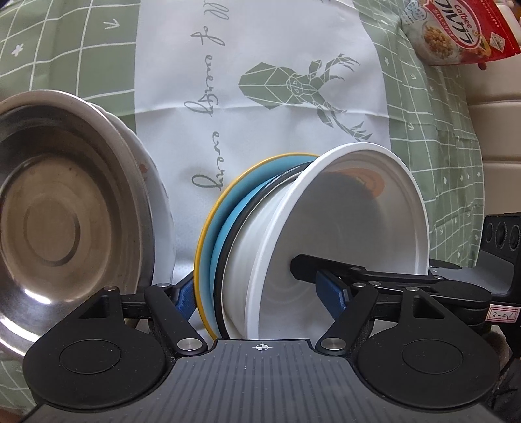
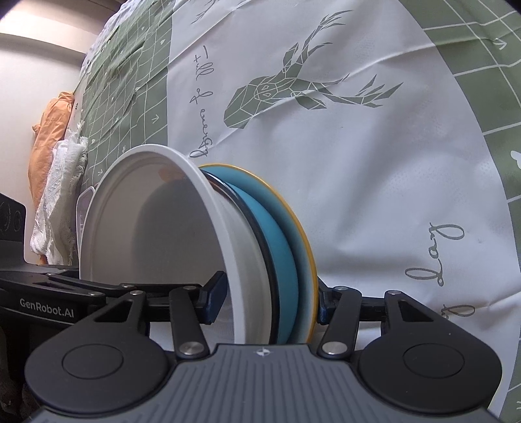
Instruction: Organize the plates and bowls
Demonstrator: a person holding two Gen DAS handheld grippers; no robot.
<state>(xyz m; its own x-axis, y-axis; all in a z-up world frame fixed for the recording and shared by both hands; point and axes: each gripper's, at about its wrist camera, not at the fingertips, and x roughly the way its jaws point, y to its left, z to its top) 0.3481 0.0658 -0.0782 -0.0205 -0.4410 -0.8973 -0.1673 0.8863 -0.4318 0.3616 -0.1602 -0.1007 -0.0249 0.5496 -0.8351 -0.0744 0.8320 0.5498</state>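
A stack of dishes is held between both grippers: a white bowl on a black-rimmed white dish, a blue plate and a yellow-rimmed plate. My left gripper is shut on the stack's near edge, one finger under the yellow-rimmed plate and one inside the bowl. My right gripper is shut on the same stack from the opposite side, with one finger inside the white bowl. A steel bowl nested on a white dish lies at the left.
The table is covered by a green-checked and white cloth with a deer print. A red cereal bag lies at the far right. Orange and white cloths lie by the wall.
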